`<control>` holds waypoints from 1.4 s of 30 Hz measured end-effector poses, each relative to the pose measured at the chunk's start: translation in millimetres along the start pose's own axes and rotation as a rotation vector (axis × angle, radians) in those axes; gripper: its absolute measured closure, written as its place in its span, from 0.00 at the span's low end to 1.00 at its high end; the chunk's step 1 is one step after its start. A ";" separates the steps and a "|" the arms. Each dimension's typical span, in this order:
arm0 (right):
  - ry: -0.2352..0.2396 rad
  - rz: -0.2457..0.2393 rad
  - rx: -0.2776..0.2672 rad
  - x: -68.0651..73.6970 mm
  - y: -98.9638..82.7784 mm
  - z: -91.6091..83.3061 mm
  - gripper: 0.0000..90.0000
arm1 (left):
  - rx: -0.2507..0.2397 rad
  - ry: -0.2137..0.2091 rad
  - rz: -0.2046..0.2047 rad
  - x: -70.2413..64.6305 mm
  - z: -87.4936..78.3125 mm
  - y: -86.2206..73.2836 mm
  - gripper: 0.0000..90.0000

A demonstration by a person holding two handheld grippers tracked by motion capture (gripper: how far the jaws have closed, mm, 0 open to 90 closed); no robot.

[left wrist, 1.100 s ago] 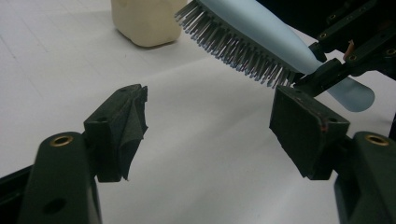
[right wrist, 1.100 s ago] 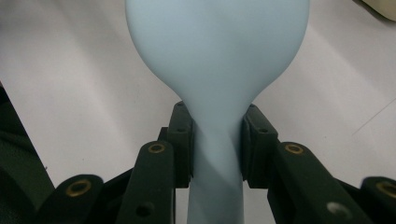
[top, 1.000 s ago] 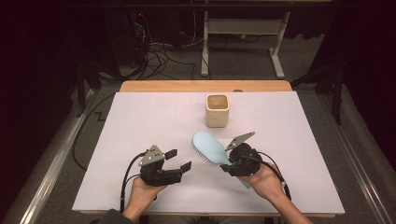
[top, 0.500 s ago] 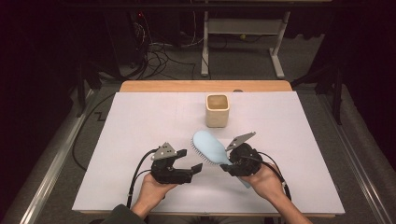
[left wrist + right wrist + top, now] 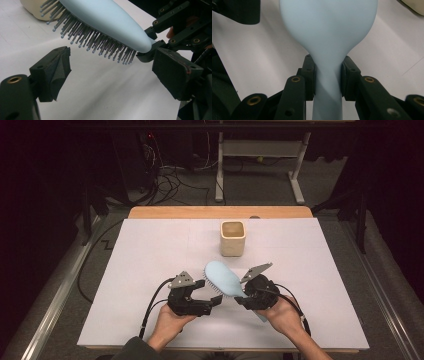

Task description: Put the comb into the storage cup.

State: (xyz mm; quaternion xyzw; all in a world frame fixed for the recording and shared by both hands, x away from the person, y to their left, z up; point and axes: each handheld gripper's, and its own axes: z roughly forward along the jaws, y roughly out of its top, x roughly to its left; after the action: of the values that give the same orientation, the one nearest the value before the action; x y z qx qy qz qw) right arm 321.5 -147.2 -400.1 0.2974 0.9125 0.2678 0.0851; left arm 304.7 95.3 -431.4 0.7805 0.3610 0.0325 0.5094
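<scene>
The right gripper [image 5: 243, 299] is clamped on the neck of one pale blue hairbrush [image 5: 223, 279], its two black jaws pressing the handle from either side just where it widens into the head, as the right gripper view shows [image 5: 327, 80]. The left gripper [image 5: 214, 301] has just been opening its jaws and now stands released, wide apart, with nothing pressed between the pads; in the left gripper view [image 5: 112, 72] the brush's bristles hang just above the gap between them. The hairbrush [image 5: 107, 20] has a smooth, rounded, oval back in light blue, a narrow handle of the same colour, and rows of thin grey bristles tipped with small balls. It is held off the table, tilted, its head pointing away from the person and towards the cup, with the bristle side turned to the left gripper. One cream, square-sided cup [image 5: 233, 238] stands upright beyond the hairbrush, well apart from it, its opening facing up. Everything rests over one white sheet [image 5: 150, 250] that covers the wooden table [image 5: 175, 212], whose far edge shows beyond the cup. Two hands hold two grippers, each trailing one black cable.
</scene>
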 end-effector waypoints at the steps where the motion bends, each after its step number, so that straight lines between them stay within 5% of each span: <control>1: 0.000 0.004 -0.003 0.5 0.0 -0.1 0.78 | 0.002 -0.002 0.000 0.0 0.7 0.3 0.18; 27: -0.010 -0.024 -0.033 9.1 1.2 -0.3 0.78 | 0.016 -0.033 -0.020 -6.3 20.5 11.8 0.12; 42: -0.021 -0.056 -0.024 17.6 6.2 5.1 0.78 | 0.031 -0.011 -0.052 -5.6 23.2 13.0 0.16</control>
State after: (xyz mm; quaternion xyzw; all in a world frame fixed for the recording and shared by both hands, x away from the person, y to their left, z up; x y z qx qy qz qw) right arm 312.0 -130.4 -401.0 0.2736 0.9162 0.2732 0.1055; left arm 317.1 71.1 -430.1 0.7790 0.3786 0.0093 0.4997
